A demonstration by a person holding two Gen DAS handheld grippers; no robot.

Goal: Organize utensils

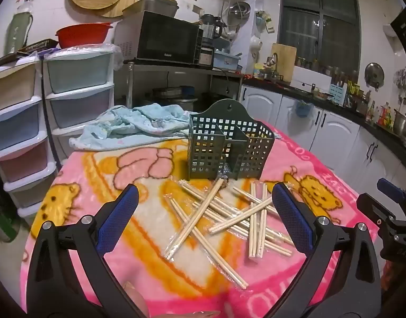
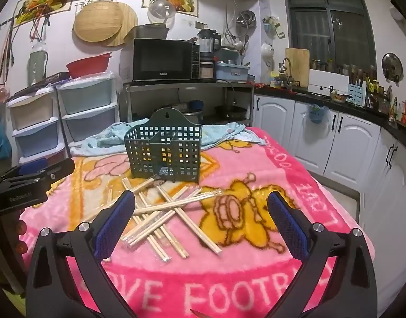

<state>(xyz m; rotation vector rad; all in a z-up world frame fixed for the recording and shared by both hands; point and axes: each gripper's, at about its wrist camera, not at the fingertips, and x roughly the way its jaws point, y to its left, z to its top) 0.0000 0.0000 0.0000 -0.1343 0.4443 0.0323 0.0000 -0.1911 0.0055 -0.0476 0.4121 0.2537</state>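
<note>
Several pairs of wooden chopsticks (image 1: 224, 217) (image 2: 163, 217), some in clear wrappers, lie crossed in a loose heap on the pink blanket. Behind them stands a dark green perforated utensil holder (image 1: 226, 148) (image 2: 163, 151) with divided compartments that look empty. My left gripper (image 1: 205, 201) hangs open above the near side of the heap, nothing between its blue pads. My right gripper (image 2: 201, 206) is open too, to the right of the heap over a yellow cartoon figure. Each gripper shows at the edge of the other's view.
A crumpled light blue towel (image 1: 131, 124) (image 2: 224, 132) lies behind the holder. Plastic drawer units (image 1: 78, 87) stand at the left, a shelf with a microwave (image 2: 163, 59) behind the table, white cabinets (image 2: 335, 143) along the right. The blanket (image 2: 282, 169) covers the whole table.
</note>
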